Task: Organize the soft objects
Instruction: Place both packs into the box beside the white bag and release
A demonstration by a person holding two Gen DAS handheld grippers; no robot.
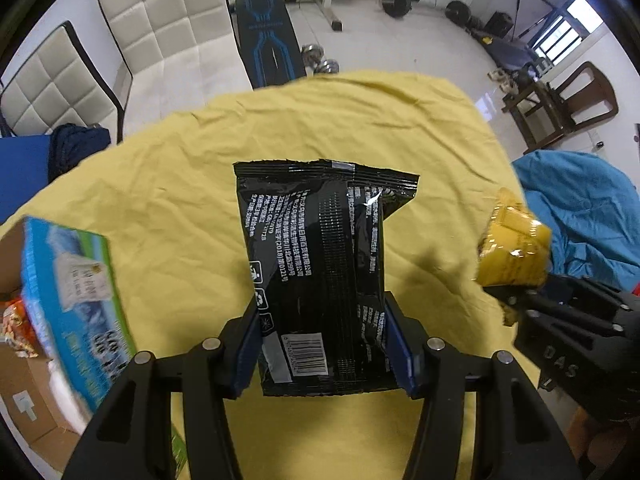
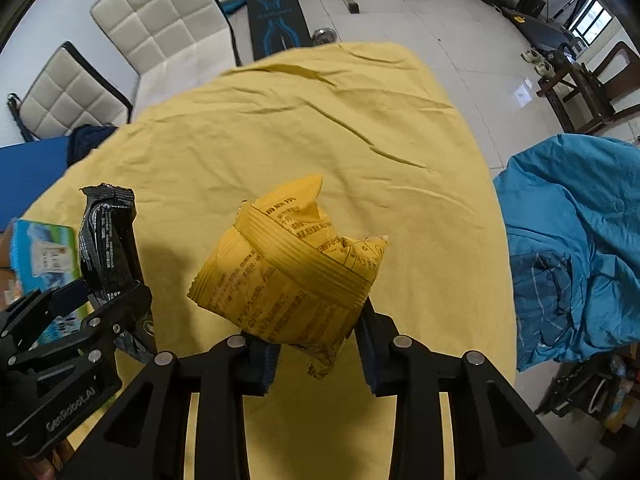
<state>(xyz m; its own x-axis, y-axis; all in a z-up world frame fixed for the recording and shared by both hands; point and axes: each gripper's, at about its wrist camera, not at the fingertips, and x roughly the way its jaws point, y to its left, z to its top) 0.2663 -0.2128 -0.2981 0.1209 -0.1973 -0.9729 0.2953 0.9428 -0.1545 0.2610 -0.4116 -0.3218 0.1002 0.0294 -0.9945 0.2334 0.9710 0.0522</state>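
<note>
My left gripper (image 1: 322, 344) is shut on a black foil packet (image 1: 316, 264) with white print and a barcode, held above the yellow cloth (image 1: 180, 184). Seen from the right wrist view, that black packet (image 2: 108, 240) hangs at the left in the left gripper (image 2: 114, 308). My right gripper (image 2: 316, 344) is shut on a puffy yellow packet (image 2: 288, 268) with brown print, its sides squeezed between the pads. The left wrist view has the yellow packet (image 1: 512, 248) at the right edge, in the right gripper (image 1: 516, 304). Both packets hang off the cloth.
A blue and green carton (image 1: 76, 292) lies in an open cardboard box (image 1: 28, 400) at the left with other packets. Crumpled blue fabric (image 2: 576, 248) lies to the right of the table. Two white padded chairs (image 1: 168, 28) stand behind, with gym gear on the floor.
</note>
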